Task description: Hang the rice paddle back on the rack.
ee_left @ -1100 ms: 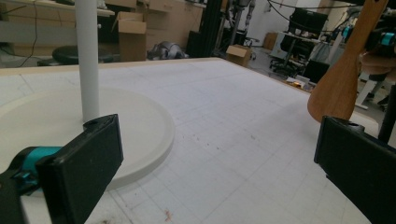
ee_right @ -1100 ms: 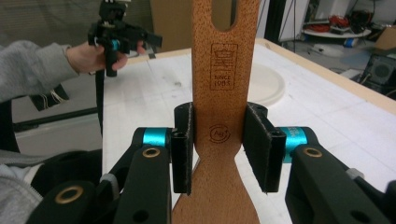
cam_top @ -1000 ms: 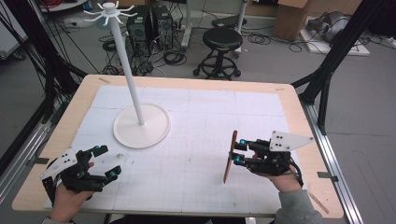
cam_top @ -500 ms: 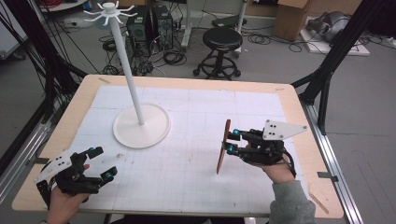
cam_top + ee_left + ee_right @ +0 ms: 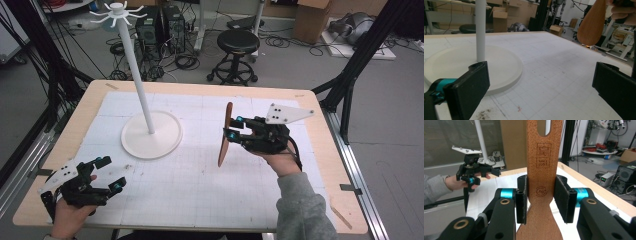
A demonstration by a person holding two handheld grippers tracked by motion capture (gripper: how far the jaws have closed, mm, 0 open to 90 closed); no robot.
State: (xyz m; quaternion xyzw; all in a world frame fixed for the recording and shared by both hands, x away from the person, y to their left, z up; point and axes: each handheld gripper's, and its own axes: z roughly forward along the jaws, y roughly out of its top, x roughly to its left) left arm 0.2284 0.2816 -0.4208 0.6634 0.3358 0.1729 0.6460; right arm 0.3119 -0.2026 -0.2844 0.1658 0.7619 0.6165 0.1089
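Right gripper view: stamped wooden spatula (image 5: 544, 170)

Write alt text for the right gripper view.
The right gripper clamps the handle of an upright wooden spatula, stamped and slotted near the top. Beyond, a hand holds the left gripper over the white table mat.
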